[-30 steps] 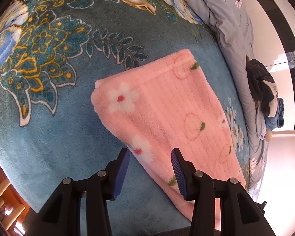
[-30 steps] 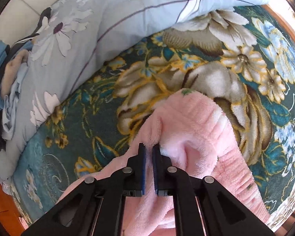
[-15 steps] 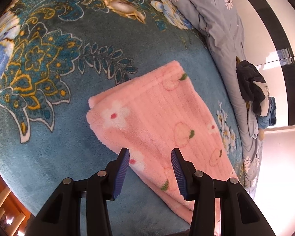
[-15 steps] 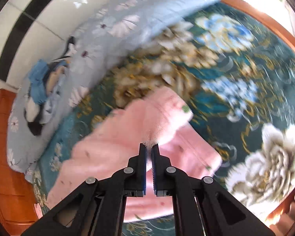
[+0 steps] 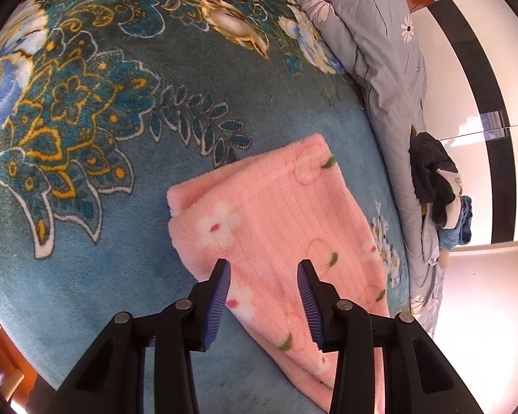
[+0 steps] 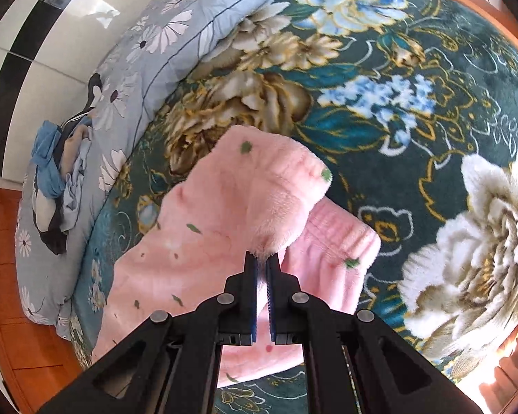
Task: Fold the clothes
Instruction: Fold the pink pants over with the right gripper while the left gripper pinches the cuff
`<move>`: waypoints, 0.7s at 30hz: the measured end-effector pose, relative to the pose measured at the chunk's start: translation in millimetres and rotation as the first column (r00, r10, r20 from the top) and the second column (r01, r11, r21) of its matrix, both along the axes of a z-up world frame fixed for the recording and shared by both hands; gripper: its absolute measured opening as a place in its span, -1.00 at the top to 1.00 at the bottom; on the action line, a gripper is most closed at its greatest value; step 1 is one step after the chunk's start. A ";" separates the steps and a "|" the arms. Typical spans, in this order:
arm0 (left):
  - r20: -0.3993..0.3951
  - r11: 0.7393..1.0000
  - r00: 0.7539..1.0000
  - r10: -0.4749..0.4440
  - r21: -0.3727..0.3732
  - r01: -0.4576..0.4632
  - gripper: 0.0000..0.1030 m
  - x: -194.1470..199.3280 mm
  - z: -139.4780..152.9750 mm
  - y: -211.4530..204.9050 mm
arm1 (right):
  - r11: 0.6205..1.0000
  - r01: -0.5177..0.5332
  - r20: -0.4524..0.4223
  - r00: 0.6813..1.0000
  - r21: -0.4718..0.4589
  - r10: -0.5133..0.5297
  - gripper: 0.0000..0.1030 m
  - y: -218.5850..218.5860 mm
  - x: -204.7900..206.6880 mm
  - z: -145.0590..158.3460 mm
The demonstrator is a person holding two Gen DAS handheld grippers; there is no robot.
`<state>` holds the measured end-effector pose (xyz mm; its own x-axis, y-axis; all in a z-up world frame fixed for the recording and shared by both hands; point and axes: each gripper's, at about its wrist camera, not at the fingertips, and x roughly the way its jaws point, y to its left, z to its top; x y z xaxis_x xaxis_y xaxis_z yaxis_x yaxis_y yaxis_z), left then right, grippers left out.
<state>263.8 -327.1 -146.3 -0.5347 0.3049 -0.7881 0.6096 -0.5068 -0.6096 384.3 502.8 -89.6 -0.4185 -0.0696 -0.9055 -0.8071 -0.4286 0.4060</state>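
Observation:
A pink fleece garment (image 5: pixel 276 227) with flower and fruit prints lies folded on the teal floral blanket (image 5: pixel 96 131). My left gripper (image 5: pixel 264 269) is open and empty, hovering over the garment's near edge. In the right wrist view my right gripper (image 6: pixel 261 258) is shut on a pinch of the pink garment (image 6: pixel 224 214) and holds that part lifted, so the cloth drapes back over the layer below.
A grey-blue flowered quilt (image 5: pixel 373 34) (image 6: pixel 145 51) runs along the far side of the bed. A heap of dark and blue clothes (image 5: pixel 438 193) (image 6: pixel 57 165) lies on it. The wooden bed frame (image 6: pixel 13 293) and a white wall border the bed.
My right gripper has lifted and carried its pinched part of the garment over the rest. My left gripper has shifted slightly over the garment's edge, still open.

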 end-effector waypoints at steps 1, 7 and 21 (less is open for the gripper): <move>0.028 1.000 1.000 -0.006 -0.005 0.006 0.17 -2.3 -3.0 -0.3 | 1.000 -0.005 -0.006 1.000 0.005 0.005 0.91 0.5 -2.8 2.4; 0.075 0.997 0.994 0.074 0.012 -0.076 0.12 12.0 -19.5 -14.1 | 0.999 -0.026 -0.033 0.999 0.026 0.027 0.91 3.5 -16.1 13.2; -0.023 0.991 0.999 0.036 -0.125 -0.038 0.92 -17.4 25.0 -23.7 | 0.999 -0.018 -0.025 0.999 0.043 0.019 0.91 1.7 -20.4 25.3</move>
